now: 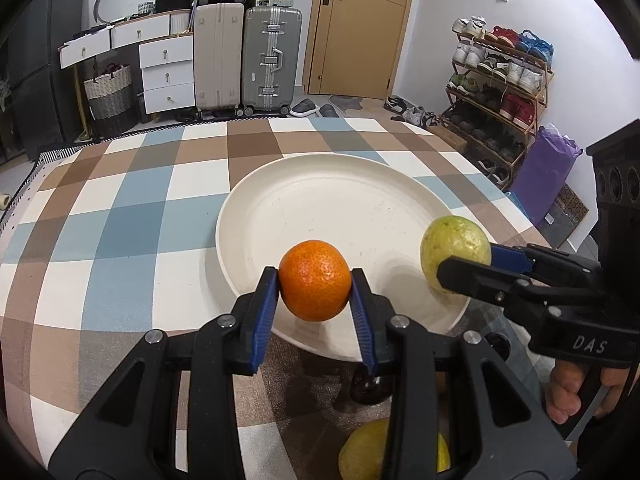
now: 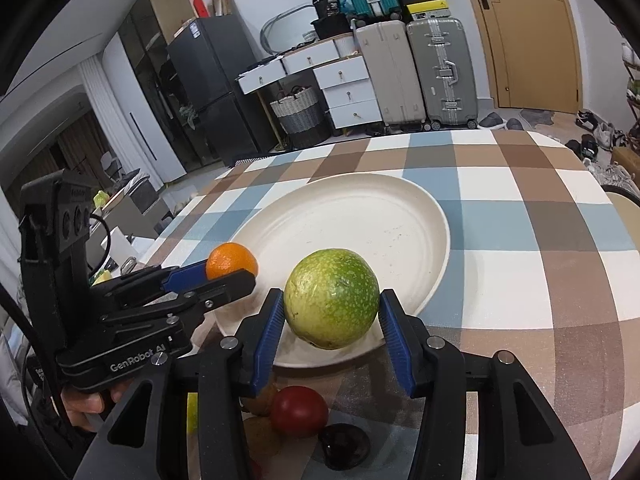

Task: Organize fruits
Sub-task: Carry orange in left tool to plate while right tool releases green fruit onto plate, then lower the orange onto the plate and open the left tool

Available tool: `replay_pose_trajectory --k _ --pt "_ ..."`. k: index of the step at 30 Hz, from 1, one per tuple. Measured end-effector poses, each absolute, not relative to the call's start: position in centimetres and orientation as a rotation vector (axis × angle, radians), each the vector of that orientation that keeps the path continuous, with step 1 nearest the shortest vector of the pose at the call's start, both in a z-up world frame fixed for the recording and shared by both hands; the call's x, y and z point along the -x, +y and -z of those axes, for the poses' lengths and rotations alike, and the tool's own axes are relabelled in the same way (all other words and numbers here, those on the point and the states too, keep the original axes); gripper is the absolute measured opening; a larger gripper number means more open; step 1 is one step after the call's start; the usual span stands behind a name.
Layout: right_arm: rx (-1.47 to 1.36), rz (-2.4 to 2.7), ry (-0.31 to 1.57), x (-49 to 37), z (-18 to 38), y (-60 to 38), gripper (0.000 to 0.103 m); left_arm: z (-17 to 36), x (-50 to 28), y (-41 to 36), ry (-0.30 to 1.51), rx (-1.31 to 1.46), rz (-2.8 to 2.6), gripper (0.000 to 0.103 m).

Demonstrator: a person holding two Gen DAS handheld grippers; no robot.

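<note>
Left gripper (image 1: 315,286) pinches an orange (image 1: 315,280), right gripper (image 2: 331,312) clamps a green fruit (image 2: 332,298), both above the near rim of a white plate (image 1: 320,208) on the checked tablecloth (image 1: 120,220); nearer lie a red fruit (image 2: 299,410), a dark fruit (image 2: 344,446) and a yellow fruit (image 1: 360,454), partly hidden by the fingers

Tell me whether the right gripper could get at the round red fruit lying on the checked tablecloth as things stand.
Probably not yet. The right gripper is shut on the mottled green fruit over the white plate, so its jaws are full. The red fruit lies close below with nothing covering it; only the load blocks it.
</note>
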State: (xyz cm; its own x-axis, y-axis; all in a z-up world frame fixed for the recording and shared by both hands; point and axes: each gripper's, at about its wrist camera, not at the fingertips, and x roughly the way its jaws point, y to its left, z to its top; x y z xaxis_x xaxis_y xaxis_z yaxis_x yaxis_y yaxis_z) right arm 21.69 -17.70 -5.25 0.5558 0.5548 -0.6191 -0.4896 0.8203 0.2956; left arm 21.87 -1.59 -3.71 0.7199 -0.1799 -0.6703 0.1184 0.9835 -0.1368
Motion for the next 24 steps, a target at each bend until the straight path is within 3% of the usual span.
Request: replay_pose_trajectory --k 3,6,9,13,15,18,20,24 --pt "-0.100 -0.603 0.729 -21.4 4.8 -18.1 0.052 3.8 -21.9 -1.6 0.750 0.090 0.169 0.033" --pt "-0.085 -0.598 0.715 -21.0 4.6 -18.1 0.064 3.7 -21.8 -1.6 0.749 0.086 0.169 0.033" --pt "-0.078 -0.604 0.719 -20.9 4.7 -17.9 0.066 3.7 -21.8 -1.6 0.749 0.086 0.167 0.033" --pt "-0.081 -0.590 0.706 -20.8 4.6 -18.3 0.082 3.5 -21.7 -1.5 0.739 0.088 0.163 0.035" --pt "-0.080 -0.582 0.698 -20.7 4.5 -18.6 0.084 3.3 -21.6 -1.4 0.732 0.091 0.161 0.043" --pt "-0.087 -0.562 0.689 -20.8 4.5 -19.1 0.089 3.0 -21.1 -1.1 0.714 0.093 0.141 0.064" --pt "-0.092 -0.554 0.688 -20.8 4.4 -19.4 0.091 2.7 -20.7 -0.8 0.695 0.096 0.124 0.084" --pt "-0.087 -0.538 0.674 -20.5 4.1 -19.8 0.098 2.2 -19.3 0.1 0.676 0.118 0.115 0.087"
